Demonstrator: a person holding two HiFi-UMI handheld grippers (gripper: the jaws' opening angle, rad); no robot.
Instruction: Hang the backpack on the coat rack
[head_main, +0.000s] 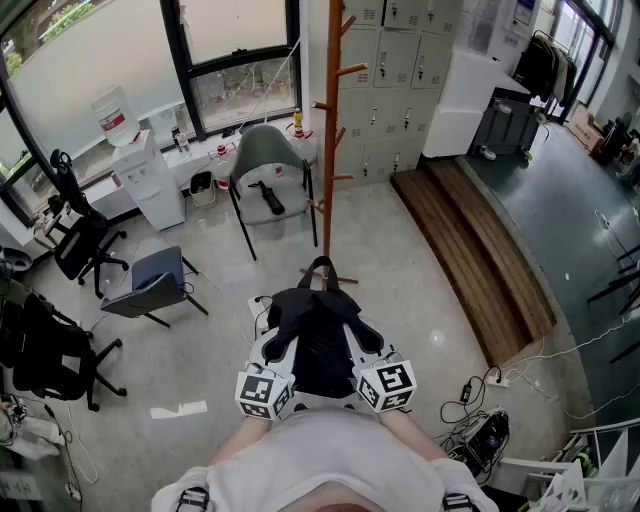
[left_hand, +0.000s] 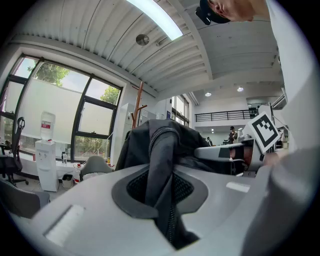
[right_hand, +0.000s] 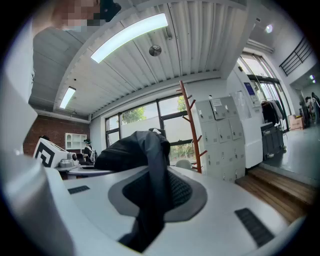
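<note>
A white water dispenser (head_main: 155, 185) stood below the window at the left, with a grey shell chair (head_main: 266, 152) to its right, a black office chair (head_main: 80, 245) nearer the left edge, grey lockers (head_main: 400, 60) against the back wall and a wooden step (head_main: 480, 250) running along the right.

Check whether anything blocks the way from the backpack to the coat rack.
Nothing visible does. The backpack, gripped by its straps in the left gripper and the right gripper, faces the coat rack straight ahead. The grey chair stands beside the rack, to its left in the head view, off that line.
</note>
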